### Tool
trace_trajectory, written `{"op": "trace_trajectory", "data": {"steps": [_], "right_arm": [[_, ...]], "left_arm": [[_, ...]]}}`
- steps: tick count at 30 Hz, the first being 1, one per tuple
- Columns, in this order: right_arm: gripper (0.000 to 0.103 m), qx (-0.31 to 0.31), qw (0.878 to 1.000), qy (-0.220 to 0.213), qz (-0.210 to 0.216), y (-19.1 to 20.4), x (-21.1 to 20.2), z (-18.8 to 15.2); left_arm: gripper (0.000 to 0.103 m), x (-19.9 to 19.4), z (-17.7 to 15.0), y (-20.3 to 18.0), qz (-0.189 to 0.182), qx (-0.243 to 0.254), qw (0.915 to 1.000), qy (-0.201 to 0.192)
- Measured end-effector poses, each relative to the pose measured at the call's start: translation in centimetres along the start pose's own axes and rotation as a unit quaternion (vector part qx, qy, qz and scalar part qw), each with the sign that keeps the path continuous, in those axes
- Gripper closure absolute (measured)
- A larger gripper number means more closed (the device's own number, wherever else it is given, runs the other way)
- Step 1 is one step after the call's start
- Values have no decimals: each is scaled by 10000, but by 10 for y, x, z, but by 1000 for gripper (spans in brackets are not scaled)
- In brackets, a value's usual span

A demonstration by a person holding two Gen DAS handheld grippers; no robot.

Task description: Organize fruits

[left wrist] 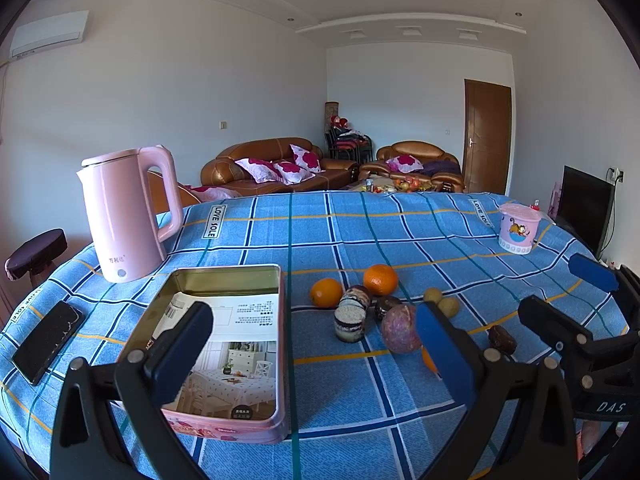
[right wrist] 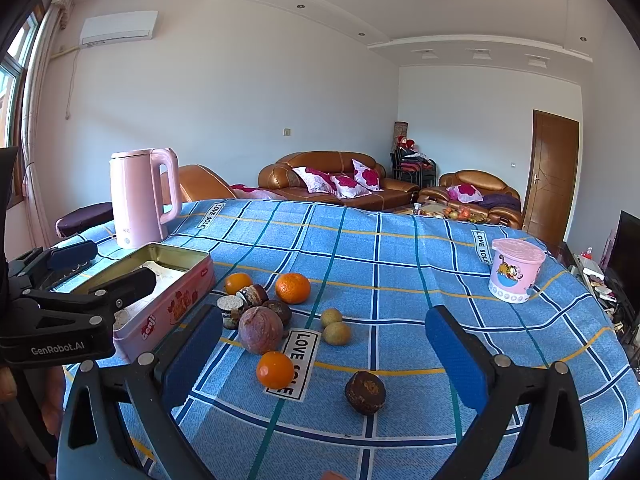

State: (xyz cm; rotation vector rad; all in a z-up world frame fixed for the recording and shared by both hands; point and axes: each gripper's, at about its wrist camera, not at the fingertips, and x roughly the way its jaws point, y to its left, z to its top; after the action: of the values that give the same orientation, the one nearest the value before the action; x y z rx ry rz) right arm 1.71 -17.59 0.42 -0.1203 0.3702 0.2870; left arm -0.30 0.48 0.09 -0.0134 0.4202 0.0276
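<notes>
Blue plaid tablecloth (right wrist: 400, 280) is hosting the mess. Left tongs (left wrist: 316, 356) are hanging wide open, empty, over the tin (left wrist: 224, 280), probably its destination, long axis running away from them. Loose fruits (right wrist: 260, 330) are sitting just ahead of the right tongs (right wrist: 324, 354), also gaping, holding nothing.

Open cloth right of fruit cluster (right wrist: 276, 320), tin (right wrist: 160, 296) crowding left, kettle (right wrist: 140, 196) seemingly clear behind.

a pink kettle (right wrist: 140, 196) stands at the far left of the table (right wrist: 400, 264), a black phone (left wrist: 48, 342) lies near it, and a pink cartoon tub (right wrist: 516, 270) sits far right. brown sofas (right wrist: 336, 180) line the wall.
</notes>
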Motion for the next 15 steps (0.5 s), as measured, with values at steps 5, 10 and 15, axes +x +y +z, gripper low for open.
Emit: {"op": "trace_trajectory", "data": {"steps": [5, 10, 15], "right_arm": [[1, -16, 10000, 0, 15, 3, -1, 0], [1, -18, 10000, 7, 10, 3, -1, 0], [1, -18, 10000, 4, 9, 3, -1, 0]], "left_arm": [[0, 0, 0, 0, 3, 2, 10000, 3], [0, 0, 0, -1, 5, 5, 10000, 0], [0, 0, -1, 0, 16, 5, 10000, 9]]}}
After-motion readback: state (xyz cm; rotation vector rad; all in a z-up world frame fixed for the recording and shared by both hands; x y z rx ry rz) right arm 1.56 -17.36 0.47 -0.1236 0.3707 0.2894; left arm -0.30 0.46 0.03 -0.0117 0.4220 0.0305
